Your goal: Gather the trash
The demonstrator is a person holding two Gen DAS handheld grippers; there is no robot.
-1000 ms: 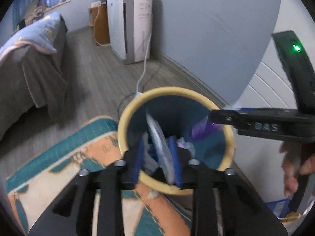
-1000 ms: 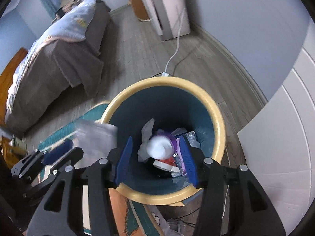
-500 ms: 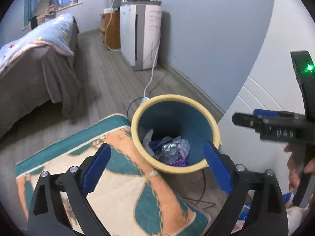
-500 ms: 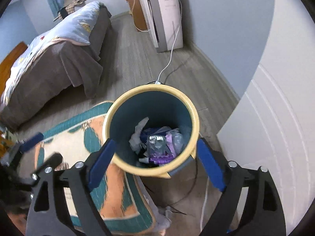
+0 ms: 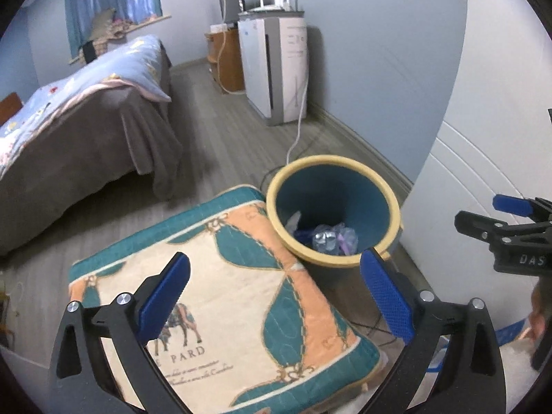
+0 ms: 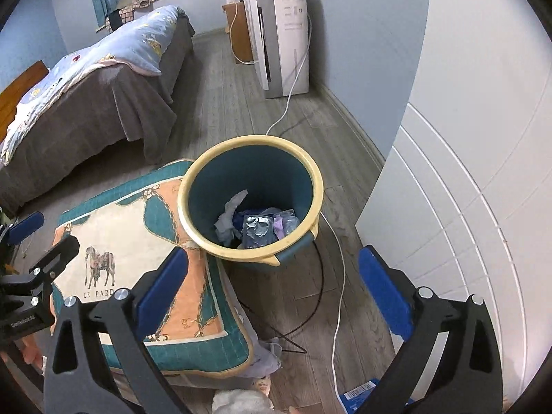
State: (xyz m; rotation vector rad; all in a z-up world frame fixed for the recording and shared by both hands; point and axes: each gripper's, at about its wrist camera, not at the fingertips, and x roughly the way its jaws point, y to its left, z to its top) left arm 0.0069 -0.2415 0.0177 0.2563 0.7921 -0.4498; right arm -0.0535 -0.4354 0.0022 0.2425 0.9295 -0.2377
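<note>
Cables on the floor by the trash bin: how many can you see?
2. A white cable runs from the white appliance past the trash bin toward the camera. A black cable loops beside the bin's base. Others may be hidden behind it.

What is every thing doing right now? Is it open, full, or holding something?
Teal bin with yellow rim: upright, uncovered, trash at the bottom.
Crumpled wrappers: lying inside the bin.
Left gripper: open, empty.
Right gripper: open, empty.
Patterned teal and orange cushion: lying flat beside the bin.
White cable: trailing across the floor.
</note>
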